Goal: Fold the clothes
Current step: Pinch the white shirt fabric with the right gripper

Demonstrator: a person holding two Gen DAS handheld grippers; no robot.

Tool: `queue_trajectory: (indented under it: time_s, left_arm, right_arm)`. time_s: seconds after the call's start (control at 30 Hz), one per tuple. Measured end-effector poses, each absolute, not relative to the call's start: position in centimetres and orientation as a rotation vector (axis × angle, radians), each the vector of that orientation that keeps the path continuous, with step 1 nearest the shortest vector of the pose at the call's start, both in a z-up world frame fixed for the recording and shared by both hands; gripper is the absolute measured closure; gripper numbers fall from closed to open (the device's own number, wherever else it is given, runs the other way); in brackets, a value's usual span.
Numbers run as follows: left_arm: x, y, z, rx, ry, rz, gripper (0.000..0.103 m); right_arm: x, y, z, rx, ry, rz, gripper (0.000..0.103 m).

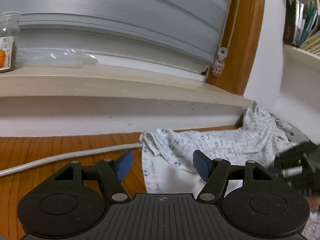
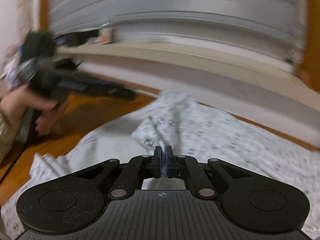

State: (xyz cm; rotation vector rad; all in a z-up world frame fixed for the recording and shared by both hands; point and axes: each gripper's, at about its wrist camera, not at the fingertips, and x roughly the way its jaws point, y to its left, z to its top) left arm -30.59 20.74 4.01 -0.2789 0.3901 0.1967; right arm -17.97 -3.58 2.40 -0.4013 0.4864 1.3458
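Observation:
A white garment with a small grey print (image 1: 210, 148) lies on the wooden floor (image 1: 60, 146) by the wall. My left gripper (image 1: 163, 165) is open with blue pads, held just above the garment's left edge, holding nothing. My right gripper (image 2: 164, 160) is shut on a fold of the same garment (image 2: 230, 136) and lifts a ridge of cloth up from the spread fabric. In the right wrist view, which is motion-blurred, the left gripper (image 2: 118, 92) shows at upper left in a hand. The right gripper (image 1: 296, 164) shows at the right edge of the left wrist view.
A white cable (image 1: 66, 156) runs across the floor to the garment. A beige windowsill (image 1: 120, 88) with a plastic bottle (image 1: 8, 40) juts out above. Closed blinds (image 1: 130, 20) hang behind, and a bookshelf (image 1: 302, 24) stands at upper right.

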Motion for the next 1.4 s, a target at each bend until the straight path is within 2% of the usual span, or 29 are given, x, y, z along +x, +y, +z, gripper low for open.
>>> queue_trajectory:
  time_s: [0.2,0.23,0.47,0.67,0.7,0.77,0.83,1.03,1.07,1.1,1.4]
  left_arm:
    - [-30.5,20.8,4.0,-0.281,0.392,0.189,0.032]
    - [-30.5,20.8,4.0,-0.282,0.393,0.188,0.032]
    - [-30.5,20.8,4.0,-0.279,0.398,0.183,0.03]
    - [-30.6,21.0,4.1,-0.285,0.396,0.183,0.03]
    - [-30.6,21.0,4.1,-0.287,0.397,0.182,0.03]
    - [-30.6,21.0,4.1,-0.29,0.397,0.182,0.03]
    - [-30.6,21.0,4.2,-0.29,0.398,0.181,0.029]
    - [-30.6,20.9,4.3,-0.288,0.4,0.179,0.029]
    - [-30.7,20.9,4.3,-0.291,0.398,0.18,0.029]
    - [-30.7,21.0,4.3,-0.294,0.397,0.181,0.029]
    - [-30.8,21.2,4.3,-0.306,0.394,0.198,0.029]
  right_arm:
    - [-15.4,-4.3,1.3,-0.45,0.523,1.211,0.097]
    - [-15.5,-4.4,1.2,-0.462,0.516,1.199,0.092]
    - [-18.6,-4.4,2.8,-0.494,0.347,1.194,0.087]
    - [-20.7,-2.0,2.4,-0.558,0.366,1.307,0.086]
    - [-20.7,-1.6,2.1,-0.571,0.373,1.309,0.085]
    - [-20.1,-1.0,1.7,-0.578,0.393,1.299,0.074]
    - [-19.6,-0.6,1.3,-0.579,0.415,1.293,0.073]
    - [-19.9,0.3,0.6,-0.616,0.417,1.291,0.075]
    - [-19.9,0.3,0.7,-0.614,0.421,1.301,0.088]
    - [-19.9,0.2,0.8,-0.602,0.433,1.321,0.095]
    - [-22.8,-2.4,4.0,-0.418,0.516,1.548,0.095]
